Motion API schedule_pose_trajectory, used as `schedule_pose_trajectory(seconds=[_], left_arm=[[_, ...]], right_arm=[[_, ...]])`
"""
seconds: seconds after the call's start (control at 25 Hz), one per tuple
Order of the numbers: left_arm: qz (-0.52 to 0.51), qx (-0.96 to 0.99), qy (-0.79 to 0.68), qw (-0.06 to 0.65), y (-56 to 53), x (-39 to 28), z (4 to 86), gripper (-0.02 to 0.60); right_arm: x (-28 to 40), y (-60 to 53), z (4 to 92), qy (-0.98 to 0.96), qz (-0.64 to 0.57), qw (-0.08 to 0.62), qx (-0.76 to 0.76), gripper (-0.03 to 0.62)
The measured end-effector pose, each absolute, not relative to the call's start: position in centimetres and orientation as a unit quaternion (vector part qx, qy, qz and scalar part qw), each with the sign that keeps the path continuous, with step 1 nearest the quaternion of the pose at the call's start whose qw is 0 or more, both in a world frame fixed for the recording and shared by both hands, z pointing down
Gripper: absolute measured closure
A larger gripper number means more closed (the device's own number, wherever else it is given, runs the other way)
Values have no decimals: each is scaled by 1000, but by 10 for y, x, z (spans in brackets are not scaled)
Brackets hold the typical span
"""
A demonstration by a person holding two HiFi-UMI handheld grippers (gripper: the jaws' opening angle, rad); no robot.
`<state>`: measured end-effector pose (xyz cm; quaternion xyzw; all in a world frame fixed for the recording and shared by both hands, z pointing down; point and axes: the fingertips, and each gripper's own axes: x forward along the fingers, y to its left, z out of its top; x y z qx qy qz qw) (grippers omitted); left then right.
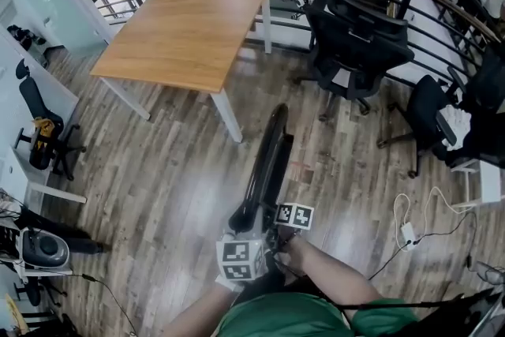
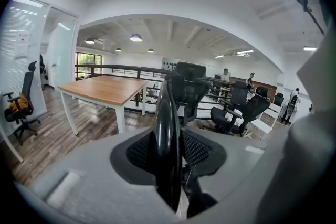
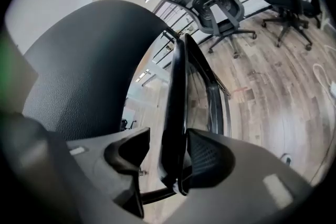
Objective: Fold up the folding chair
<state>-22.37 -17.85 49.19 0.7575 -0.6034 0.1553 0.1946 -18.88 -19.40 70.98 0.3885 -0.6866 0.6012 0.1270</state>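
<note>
Black folding chair [image 1: 265,162] folded flat, standing upright.

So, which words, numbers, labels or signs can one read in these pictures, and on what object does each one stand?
No text can be read in any view.
Left marker cube and right marker cube: only black-and-white square patterns, no letters or numbers.
Sheet on the wall: something is printed on it, but it is too small to read.

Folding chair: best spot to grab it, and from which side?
Take the folding chair by its thin near edge, coming from the person's side, one jaw on each flat face. It stands folded nearly flat and edge-on, so that edge fits between the jaws, as in the left gripper.
</note>
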Motion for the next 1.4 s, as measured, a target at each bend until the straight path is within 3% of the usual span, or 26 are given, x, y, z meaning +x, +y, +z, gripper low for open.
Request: schedule_pose_trajectory(seconds=[0.16,0.92,1.16,1.32,1.4], left_arm=[[159,763,-598,187,-178,-214,492,446],[164,740,-628,175,-177,-218,492,446],[175,749,-618,164,-175,-206,495,446],[206,743,-605,199,-168,-199,516,451],[209,738,-610,200,-164,-199,521,454]], right_arm=[[-179,-196,697,-713,572,132,385,342],[-56,-202,599,-740,489,73,456,344],[-19,-197,524,-785,405,38,467,393],[-2,-188,473,-814,343,25,468,472],[3,-182,448,-830,306,23,466,483]])
